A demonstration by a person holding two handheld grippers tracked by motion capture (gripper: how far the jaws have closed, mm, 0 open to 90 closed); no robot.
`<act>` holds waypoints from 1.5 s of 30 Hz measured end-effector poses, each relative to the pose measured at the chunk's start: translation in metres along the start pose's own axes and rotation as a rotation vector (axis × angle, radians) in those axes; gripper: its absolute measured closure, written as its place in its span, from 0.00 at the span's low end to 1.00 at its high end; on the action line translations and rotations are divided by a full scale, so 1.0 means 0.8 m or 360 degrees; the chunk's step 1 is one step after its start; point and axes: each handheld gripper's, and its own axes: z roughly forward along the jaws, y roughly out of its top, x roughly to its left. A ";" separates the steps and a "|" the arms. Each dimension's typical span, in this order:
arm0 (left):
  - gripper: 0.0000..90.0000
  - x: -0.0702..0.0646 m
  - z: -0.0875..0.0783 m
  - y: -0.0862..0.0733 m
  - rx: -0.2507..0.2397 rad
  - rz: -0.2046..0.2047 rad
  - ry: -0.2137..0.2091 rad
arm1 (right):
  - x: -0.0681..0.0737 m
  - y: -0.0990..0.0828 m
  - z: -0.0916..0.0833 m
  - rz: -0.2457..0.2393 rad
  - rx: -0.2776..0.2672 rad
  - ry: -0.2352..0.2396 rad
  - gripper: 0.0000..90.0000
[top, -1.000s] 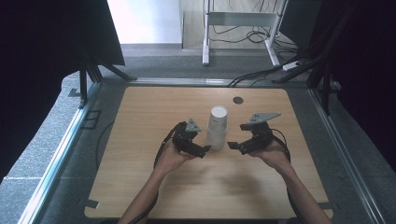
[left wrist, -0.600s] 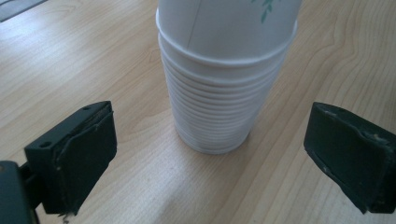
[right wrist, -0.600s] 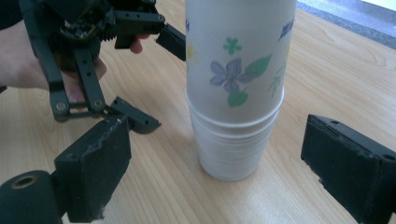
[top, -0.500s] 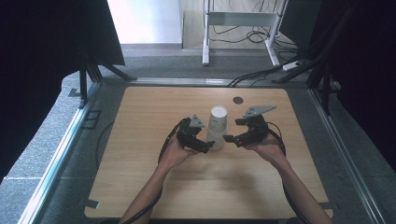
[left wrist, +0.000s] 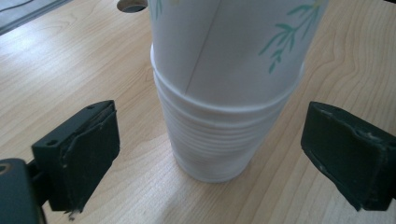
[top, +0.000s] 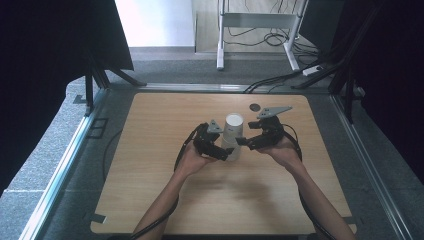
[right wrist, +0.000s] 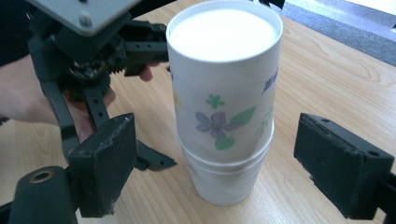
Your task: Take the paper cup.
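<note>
Your stack of paper cups (top: 233,136) stands upside down near the middle of the wooden worktop (top: 150,200), bases up. The top cup (right wrist: 224,79) w/ flower print sits loosely over the lower ones, whose rolled rims (left wrist: 219,135) show as tight ridges down to the wood.

Your left gripper (top: 226,153) comes in low from the left, at the bottom of the stack. In the left gripper view its fingers (left wrist: 77,154) are spread either side of the ridged rims, a clear gap on both sides, not touching. They've just been closing a bit, w/ the stack between them.

Your right gripper (top: 243,141) comes from the right, a bit higher on the stack. In the right gripper view its fingers (right wrist: 343,163) also stand spread w/ the cups between them, approx level w/ where the top cup overlaps the next; gaps both sides, no contact. They've just been closing too.

Both hands rest close to the stack, wrists on or just over the worktop. A small dark round spot (top: 255,106) lies on the wood beyond the cups, well apart from them.
</note>
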 end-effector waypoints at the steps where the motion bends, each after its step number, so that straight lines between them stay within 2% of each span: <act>1: 0.06 0.000 0.001 0.000 -0.0004 -0.0002 -0.0005 | 0.000 0.002 0.000 0.0002 0.0004 -0.0002 0.16; 14: 0.16 0.004 0.009 0.003 -0.0041 -0.0045 -0.0063 | -0.002 0.034 0.008 -0.0014 0.0023 -0.0027 0.21; 20: 0.20 0.002 0.010 0.005 -0.0040 -0.0027 -0.0072 | -0.003 0.046 0.012 -0.0023 0.0029 -0.0031 0.24; 26: 0.24 0.000 0.010 0.005 -0.0046 -0.0008 -0.0062 | -0.003 0.053 0.014 -0.0028 0.0033 -0.0035 0.29; 31: 0.25 -0.001 0.009 0.005 -0.0038 0.0005 -0.0053 | -0.003 0.056 0.013 -0.0049 0.0051 -0.0017 0.39; 35: 0.25 -0.001 0.009 0.006 -0.0037 0.0004 -0.0052 | -0.001 0.059 0.012 -0.0070 0.0075 -0.0038 0.41; 45: 0.25 -0.003 0.009 0.005 -0.0037 0.0016 -0.0032 | -0.001 0.064 0.002 -0.0082 0.0063 -0.0047 0.44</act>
